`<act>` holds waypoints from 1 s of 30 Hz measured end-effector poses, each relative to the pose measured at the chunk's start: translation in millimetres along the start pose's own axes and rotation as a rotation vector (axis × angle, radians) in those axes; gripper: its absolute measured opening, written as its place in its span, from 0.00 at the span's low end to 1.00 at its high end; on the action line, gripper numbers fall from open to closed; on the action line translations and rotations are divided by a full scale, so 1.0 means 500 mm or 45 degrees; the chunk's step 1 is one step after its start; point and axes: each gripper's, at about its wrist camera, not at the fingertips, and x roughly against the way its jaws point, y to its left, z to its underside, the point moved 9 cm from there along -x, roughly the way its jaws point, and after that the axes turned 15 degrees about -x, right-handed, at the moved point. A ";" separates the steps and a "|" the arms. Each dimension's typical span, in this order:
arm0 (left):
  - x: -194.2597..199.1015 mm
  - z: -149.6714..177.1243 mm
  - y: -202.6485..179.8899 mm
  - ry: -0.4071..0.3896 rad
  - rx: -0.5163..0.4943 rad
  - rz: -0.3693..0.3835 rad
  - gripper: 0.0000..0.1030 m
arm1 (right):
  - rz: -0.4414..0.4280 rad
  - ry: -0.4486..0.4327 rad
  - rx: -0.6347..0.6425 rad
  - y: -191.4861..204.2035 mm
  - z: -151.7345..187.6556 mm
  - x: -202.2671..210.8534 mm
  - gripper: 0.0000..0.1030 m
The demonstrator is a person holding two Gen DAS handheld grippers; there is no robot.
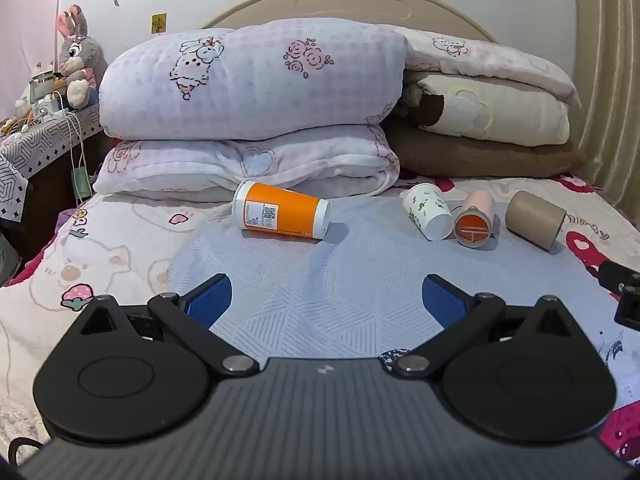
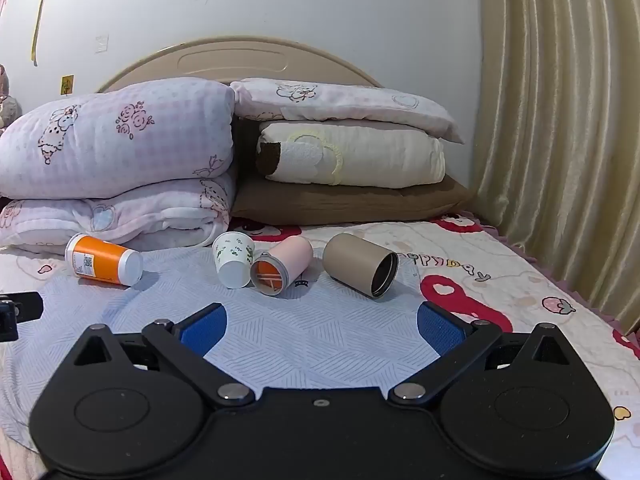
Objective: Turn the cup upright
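Several cups lie on their sides on a pale blue mat (image 1: 320,280) on the bed. An orange cup (image 1: 282,215) (image 2: 102,262) lies at the left. A small white paper cup (image 1: 426,210) (image 2: 234,258) with green leaf print, a pink cup (image 1: 476,218) (image 2: 282,264) with an orange inside and a tan cylinder cup (image 1: 534,219) (image 2: 360,264) lie to its right. My left gripper (image 1: 326,298) is open and empty, short of the orange cup. My right gripper (image 2: 322,324) is open and empty, short of the pink and tan cups.
Folded pink and white quilts (image 1: 248,112) and cream and brown bedding (image 2: 344,168) are stacked behind the cups against the headboard. A cluttered side table (image 1: 44,136) with a plush rabbit stands left. A curtain (image 2: 560,120) hangs right.
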 end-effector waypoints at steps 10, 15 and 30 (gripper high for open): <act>0.010 -0.005 0.011 -0.056 0.035 0.009 1.00 | -0.001 0.000 -0.004 -0.003 -0.001 -0.002 1.00; 0.010 -0.004 0.024 -0.088 0.061 -0.026 1.00 | 0.002 0.000 -0.003 -0.012 0.005 -0.001 1.00; 0.007 0.006 0.036 -0.086 0.073 -0.046 1.00 | -0.002 0.011 0.007 -0.006 0.006 -0.003 1.00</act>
